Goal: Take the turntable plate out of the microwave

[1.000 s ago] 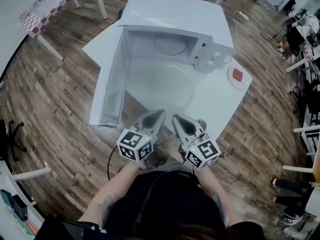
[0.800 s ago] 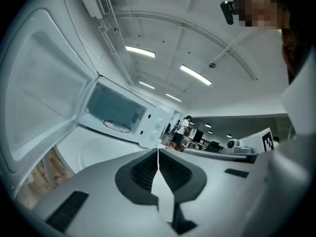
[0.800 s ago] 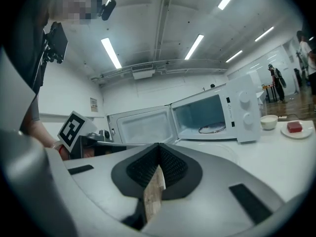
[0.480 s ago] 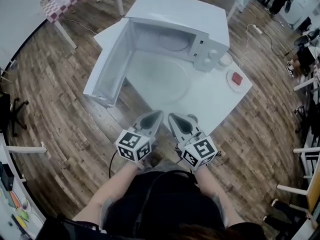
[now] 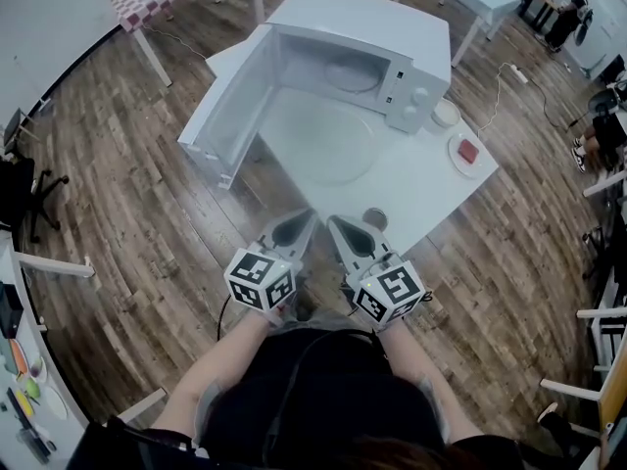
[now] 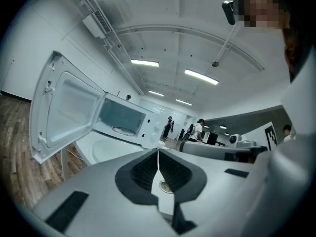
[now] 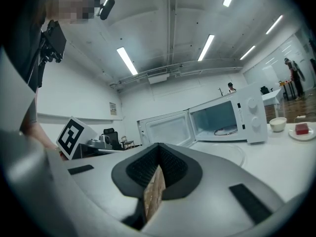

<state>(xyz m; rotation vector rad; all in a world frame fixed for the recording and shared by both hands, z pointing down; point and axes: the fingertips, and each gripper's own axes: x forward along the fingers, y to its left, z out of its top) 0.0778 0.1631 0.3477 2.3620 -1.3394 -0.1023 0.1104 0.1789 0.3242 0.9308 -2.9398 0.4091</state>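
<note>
The clear glass turntable plate (image 5: 323,145) lies flat on the white table (image 5: 411,199) in front of the white microwave (image 5: 367,32), whose door (image 5: 227,106) stands wide open to the left. Only a roller ring (image 5: 351,74) shows in the cavity. Both grippers hang side by side at the table's near edge, short of the plate. My left gripper (image 5: 306,213) is shut and holds nothing, and so is my right gripper (image 5: 331,220). The left gripper view looks past the closed tips (image 6: 158,149) at the plate (image 6: 106,149). The right gripper (image 7: 159,146) faces the microwave (image 7: 227,115).
A small white bowl (image 5: 446,114) stands to the right of the microwave, and a saucer with a red piece (image 5: 467,152) lies in front of it. A small round object (image 5: 374,218) sits by the right gripper. Wooden floor surrounds the table; other tables stand behind.
Both grippers have drawn back together from the plate toward the person. The view has shifted with them, so the table and microwave sit farther off. The jaws stayed shut.
</note>
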